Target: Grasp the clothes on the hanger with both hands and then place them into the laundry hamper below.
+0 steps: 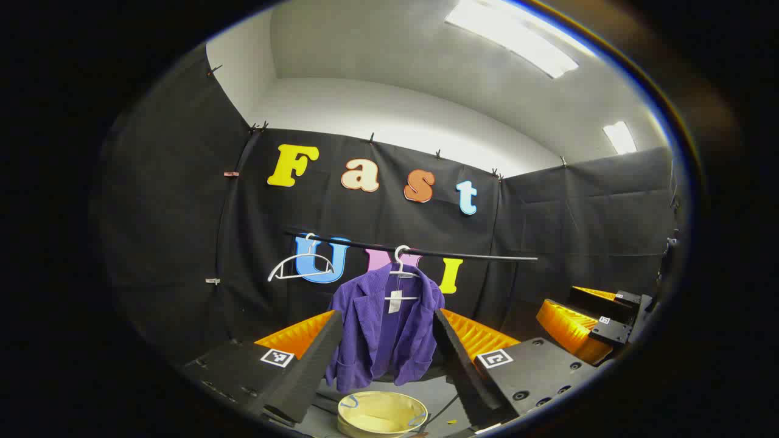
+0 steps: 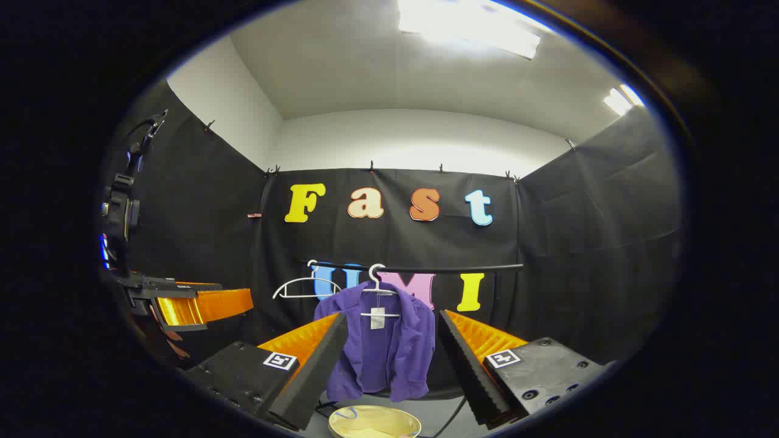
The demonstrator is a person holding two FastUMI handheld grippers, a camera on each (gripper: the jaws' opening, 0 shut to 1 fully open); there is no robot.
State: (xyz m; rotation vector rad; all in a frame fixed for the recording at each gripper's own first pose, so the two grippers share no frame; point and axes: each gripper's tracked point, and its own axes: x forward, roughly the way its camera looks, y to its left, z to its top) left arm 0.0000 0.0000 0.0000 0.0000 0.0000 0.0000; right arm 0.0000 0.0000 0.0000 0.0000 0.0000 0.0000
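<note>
Purple jacket [image 1: 385,331] hanging ahead, between open left gripper [image 1: 384,365] fingers

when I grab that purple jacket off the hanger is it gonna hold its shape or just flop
Likely flop: the purple jacket hangs in soft folds from the white hanger, its hem uneven. It looks light, and should slump into the hamper below. The hanger may swing or come along on the rail.

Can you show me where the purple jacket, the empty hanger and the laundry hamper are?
purple jacket [image 1: 380,334]: left gripper view, front panel.
empty hanger [image 1: 301,266]: left gripper view, its arched shoulder.
laundry hamper [image 1: 382,403]: left gripper view, far rim.
</note>
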